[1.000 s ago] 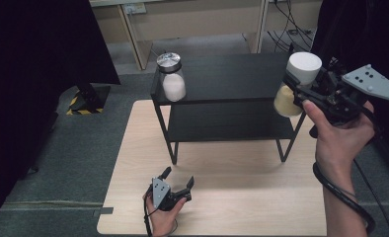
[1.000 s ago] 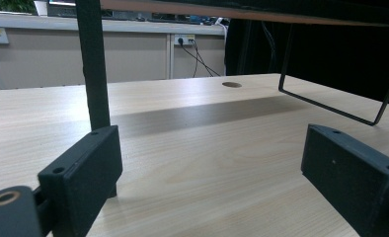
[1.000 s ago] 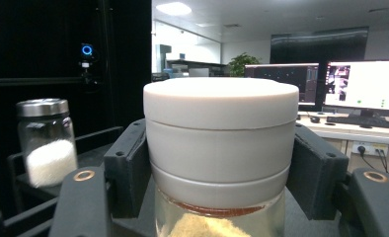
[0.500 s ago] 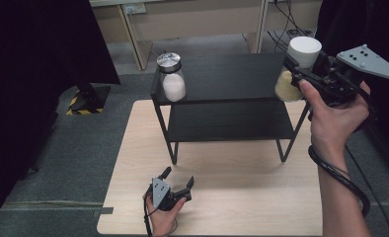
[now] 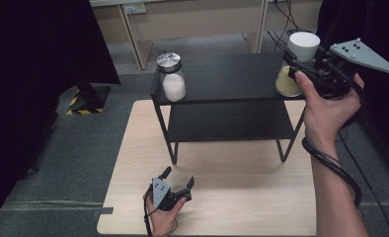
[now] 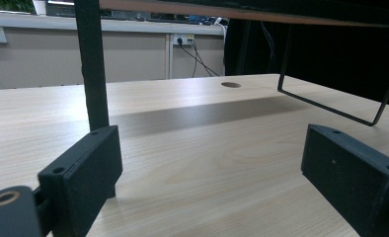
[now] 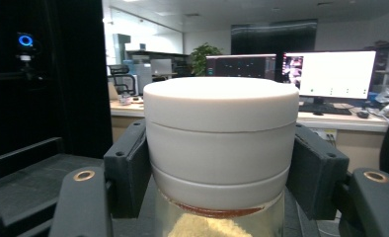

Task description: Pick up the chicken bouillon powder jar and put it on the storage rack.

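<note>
the right hand-held gripper (image 5: 301, 66) is holding a jar with a white lid (image 5: 296, 64) at the right end of the top board of the black shelf (image 5: 232, 79). in the right gripper view its two black jaws are pressing on both sides of the white lid (image 7: 221, 143), so this gripper is closed around the jar, and a yellowish powder is showing in the glass just below the jaws. the person's right hand (image 5: 328, 106) is gripping the tool from behind. far to the left of this gripper, a second jar with a metal lid (image 5: 171, 76) is standing on the other end of the same board. the left hand-held gripper (image 5: 176, 183) is resting low on the wooden counter (image 5: 232, 197), in front of the shelf. its jaws are standing wide apart with nothing between them, only bare wood, and one thin black shelf leg (image 6: 91, 64) is rising just beyond the left jaw.
</note>
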